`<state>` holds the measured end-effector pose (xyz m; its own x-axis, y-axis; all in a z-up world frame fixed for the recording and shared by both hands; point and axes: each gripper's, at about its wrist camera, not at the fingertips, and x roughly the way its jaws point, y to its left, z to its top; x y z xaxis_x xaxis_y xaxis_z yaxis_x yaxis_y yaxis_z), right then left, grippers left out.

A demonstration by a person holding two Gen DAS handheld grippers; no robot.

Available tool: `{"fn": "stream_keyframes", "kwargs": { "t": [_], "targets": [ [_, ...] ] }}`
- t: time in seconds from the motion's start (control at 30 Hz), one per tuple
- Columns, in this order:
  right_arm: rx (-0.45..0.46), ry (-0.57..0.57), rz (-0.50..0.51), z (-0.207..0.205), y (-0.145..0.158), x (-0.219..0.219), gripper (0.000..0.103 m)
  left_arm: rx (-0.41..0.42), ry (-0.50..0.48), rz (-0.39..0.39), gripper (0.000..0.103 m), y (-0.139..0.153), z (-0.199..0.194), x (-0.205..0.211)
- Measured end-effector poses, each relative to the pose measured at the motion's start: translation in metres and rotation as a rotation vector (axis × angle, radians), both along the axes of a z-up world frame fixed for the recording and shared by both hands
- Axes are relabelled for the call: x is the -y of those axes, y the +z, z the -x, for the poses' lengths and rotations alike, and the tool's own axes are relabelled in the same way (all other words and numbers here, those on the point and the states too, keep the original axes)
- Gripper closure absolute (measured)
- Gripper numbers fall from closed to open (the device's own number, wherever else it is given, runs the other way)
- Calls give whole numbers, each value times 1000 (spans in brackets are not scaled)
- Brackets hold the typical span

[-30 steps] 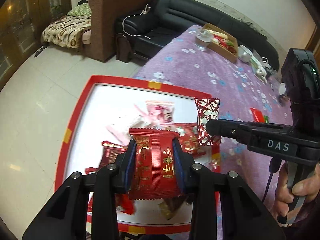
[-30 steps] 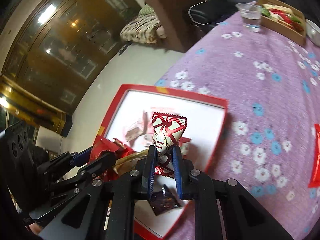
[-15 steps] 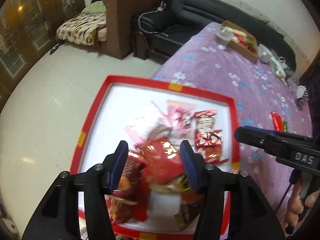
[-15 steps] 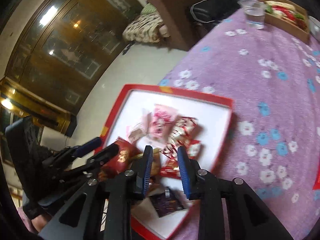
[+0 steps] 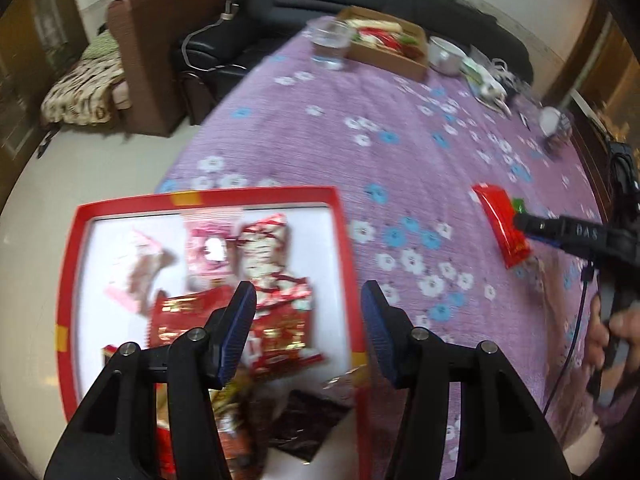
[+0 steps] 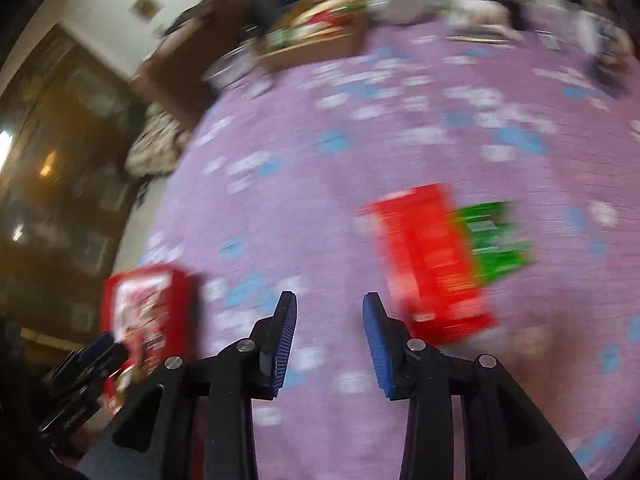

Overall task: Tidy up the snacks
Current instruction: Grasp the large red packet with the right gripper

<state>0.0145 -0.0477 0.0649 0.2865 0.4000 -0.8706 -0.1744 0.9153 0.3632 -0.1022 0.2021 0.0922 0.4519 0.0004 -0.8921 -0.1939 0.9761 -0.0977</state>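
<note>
Both grippers hang empty over a purple floral tablecloth moments after each let go of a snack: the red foil packet the left gripper was clamping a second ago now lies in the heap inside the red-rimmed tray, and the red-and-white wrapped sweet that the right one carried rests there too, beside a pink packet. The left gripper's blue-padded fingers stand well apart with nothing between them, poised over the tray's right-hand edge. The right gripper has swung away from the tray toward the open cloth, its jaws opening as it goes and nothing between them; its view is heavily blurred. Just ahead and to its right lie a red packet and, touching it, a green packet, the only loose snacks visible outside the tray. With two more pieces delivered, the sorting looks nearly done, and the red and green pair appear the likely next pick-up. A cardboard box of food and a glass sit at the table's far end.
</note>
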Motion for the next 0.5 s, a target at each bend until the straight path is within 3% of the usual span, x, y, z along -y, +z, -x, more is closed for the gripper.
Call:
{"fn": "stream_keyframes", "kwargs": {
  "t": [0.17, 0.3, 0.37, 0.43, 0.5],
  "targets": [
    [-36, -111, -6, -25, -19, 41, 66, -41, -57, -4, 50, -6, -5, 17],
    [-29, -79, -23, -39, -22, 26, 66, -48, -56, -10, 50, -7, -4, 15],
    [-25, -30, 33, -42, -28, 4, 56, -51, -44, -10, 50, -6, -2, 12],
    [51, 3, 136, -41, -26, -13, 47, -53, -36, -7, 50, -7, 0, 8],
    [80, 35, 175, -39, -28, -24, 40, -58, -26, -3, 50, -8, 0, 5]
  ]
}}
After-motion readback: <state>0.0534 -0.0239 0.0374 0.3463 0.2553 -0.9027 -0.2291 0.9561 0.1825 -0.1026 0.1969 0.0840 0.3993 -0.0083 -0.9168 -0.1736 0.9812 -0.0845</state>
